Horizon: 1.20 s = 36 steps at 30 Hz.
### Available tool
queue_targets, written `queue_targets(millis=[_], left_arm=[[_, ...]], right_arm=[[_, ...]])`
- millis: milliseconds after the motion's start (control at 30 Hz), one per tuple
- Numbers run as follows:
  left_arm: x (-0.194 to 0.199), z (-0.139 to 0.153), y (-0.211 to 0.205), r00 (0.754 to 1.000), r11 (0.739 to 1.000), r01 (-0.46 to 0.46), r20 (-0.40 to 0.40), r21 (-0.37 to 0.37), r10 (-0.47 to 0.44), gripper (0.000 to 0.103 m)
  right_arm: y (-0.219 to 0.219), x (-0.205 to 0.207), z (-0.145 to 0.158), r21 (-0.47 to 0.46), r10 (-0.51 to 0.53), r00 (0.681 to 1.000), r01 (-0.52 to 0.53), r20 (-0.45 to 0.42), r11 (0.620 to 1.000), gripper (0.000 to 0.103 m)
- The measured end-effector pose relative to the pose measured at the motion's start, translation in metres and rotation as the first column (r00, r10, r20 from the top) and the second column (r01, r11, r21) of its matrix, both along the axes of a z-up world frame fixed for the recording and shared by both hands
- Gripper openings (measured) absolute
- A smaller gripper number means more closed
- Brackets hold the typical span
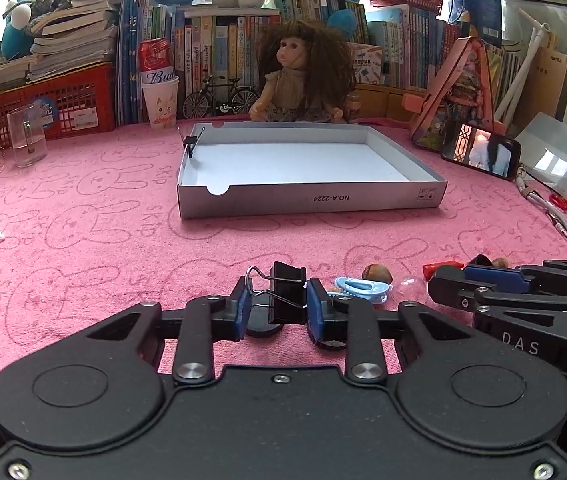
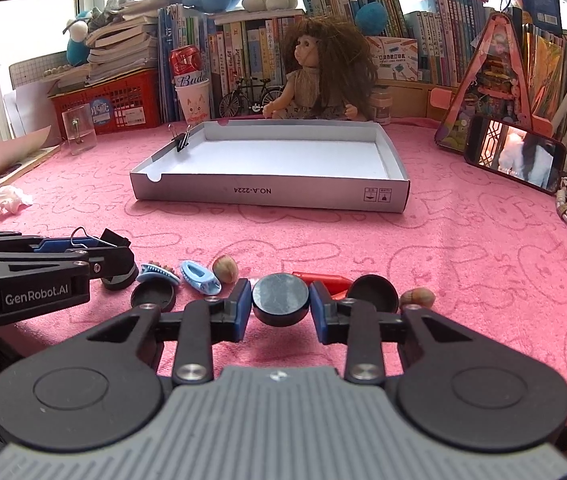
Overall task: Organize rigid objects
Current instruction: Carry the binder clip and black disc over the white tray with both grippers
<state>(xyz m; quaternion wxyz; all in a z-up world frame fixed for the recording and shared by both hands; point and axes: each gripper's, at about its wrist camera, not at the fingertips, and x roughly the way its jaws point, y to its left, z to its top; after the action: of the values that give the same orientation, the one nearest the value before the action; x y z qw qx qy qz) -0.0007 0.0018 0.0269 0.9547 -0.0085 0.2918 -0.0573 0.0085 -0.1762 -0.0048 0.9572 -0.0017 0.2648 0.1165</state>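
L gripper point(image 1: 279, 306) fingers clamp binder clip point(image 1: 286, 292); R gripper point(image 2: 280, 306) fingers clamp black disc point(image 2: 280, 298), hidden in L view.

The left hand-held gripper point(image 1: 278, 307) has a matte black body with two round raised hubs, black linkage arms pinned by silver screws, and blue fingertip pads point(image 1: 244, 307). Its side reads "GenRobot.AI" in white. The right hand-held gripper point(image 2: 280, 307) is alike, but with a ribbed grey centre panel; its side shows "DAS".
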Motion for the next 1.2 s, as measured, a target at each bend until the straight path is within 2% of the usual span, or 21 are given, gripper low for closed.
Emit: queue_targets(millis=[1200], left_arm=[[0.019, 0.005, -0.006, 1.0, 0.999, 0.01, 0.008, -0.045, -0.01, 0.027]], right_arm=[[-0.011, 0.005, 0.009, 0.049, -0.052, 0.997, 0.05, 0.049, 0.998, 0.037]])
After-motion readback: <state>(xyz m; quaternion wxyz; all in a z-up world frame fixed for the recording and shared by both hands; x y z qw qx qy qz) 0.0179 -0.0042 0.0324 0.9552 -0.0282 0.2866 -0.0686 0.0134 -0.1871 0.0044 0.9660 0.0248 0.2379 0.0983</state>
